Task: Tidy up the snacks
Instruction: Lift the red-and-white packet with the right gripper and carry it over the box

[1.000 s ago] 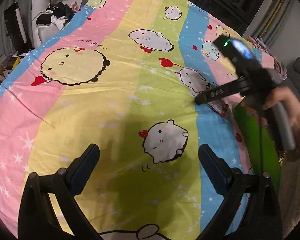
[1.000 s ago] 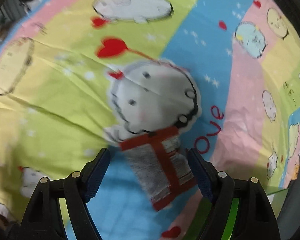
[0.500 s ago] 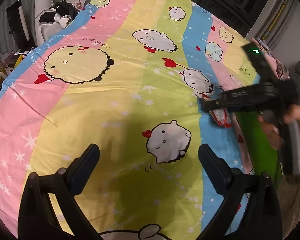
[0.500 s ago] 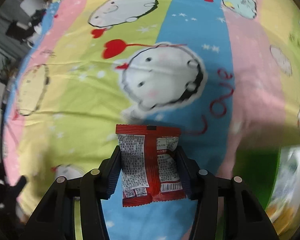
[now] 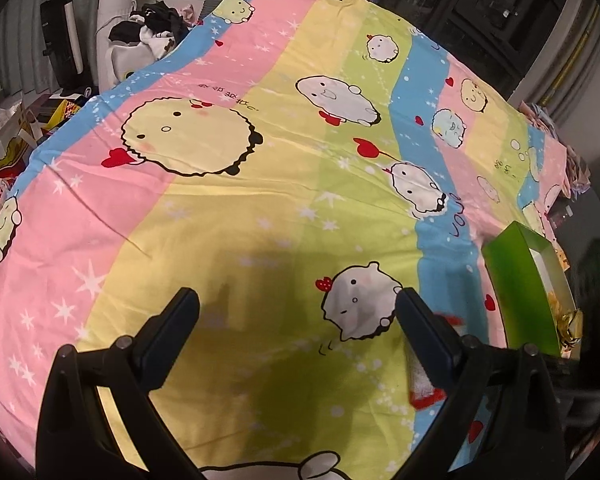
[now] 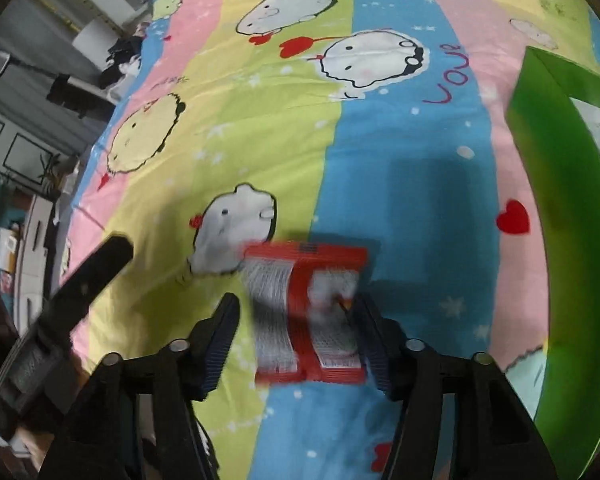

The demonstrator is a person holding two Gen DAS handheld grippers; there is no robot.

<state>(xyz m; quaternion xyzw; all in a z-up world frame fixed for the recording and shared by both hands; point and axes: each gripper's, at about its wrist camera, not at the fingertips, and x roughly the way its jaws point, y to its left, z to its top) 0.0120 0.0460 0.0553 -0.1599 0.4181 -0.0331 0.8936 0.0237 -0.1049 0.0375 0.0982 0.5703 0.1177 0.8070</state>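
Right gripper (image 6: 300, 332) opening, jaws partly apart; red and silver foil snack packet (image 6: 308, 312) between them, blurred, against the right pad, clear of the left. Left gripper (image 5: 298, 320) spread wide, holding nothing, above the striped cartoon-print bedsheet (image 5: 228, 208). Green cardboard box (image 6: 560, 200) near the sheet's right edge, beside the packet.
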